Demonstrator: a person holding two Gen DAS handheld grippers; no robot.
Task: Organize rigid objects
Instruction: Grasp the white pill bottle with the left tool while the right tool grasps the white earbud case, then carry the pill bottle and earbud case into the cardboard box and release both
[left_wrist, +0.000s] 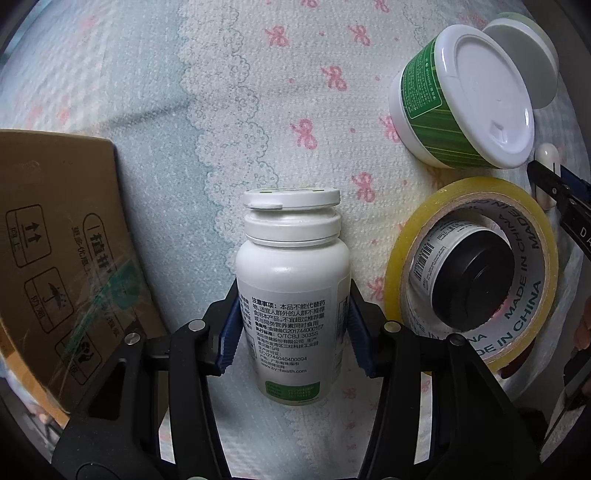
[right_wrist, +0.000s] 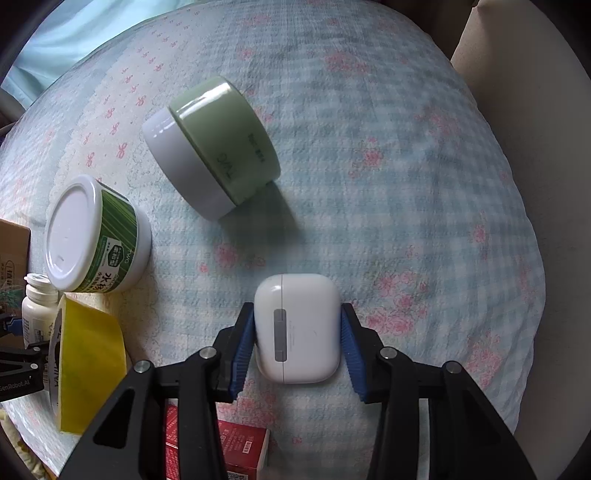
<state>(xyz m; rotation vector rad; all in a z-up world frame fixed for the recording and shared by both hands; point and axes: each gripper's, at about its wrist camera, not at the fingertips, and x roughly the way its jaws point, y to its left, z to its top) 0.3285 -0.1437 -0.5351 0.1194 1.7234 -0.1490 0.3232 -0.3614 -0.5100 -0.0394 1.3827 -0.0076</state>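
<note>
Left gripper (left_wrist: 293, 326) is clamped on a white supplement bottle (left_wrist: 291, 295) lying on the bedspread (left_wrist: 147, 110), "by-health.com" printed on its label, beside a yellow tape roll (left_wrist: 476, 280) reading "MADE IN CHINA". Right gripper (right_wrist: 297, 341) is squeezing a white earbuds case (right_wrist: 297, 328) mid-bedspread. Nearby sits a green striped tub (right_wrist: 98, 236) marked "TWG", plus a pale green jar (right_wrist: 218, 147).

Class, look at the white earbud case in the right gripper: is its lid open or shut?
Shut. The white earbud case shows only a thin, even seam between lid and body, with no gap, as the right gripper clamps its sides.
</note>
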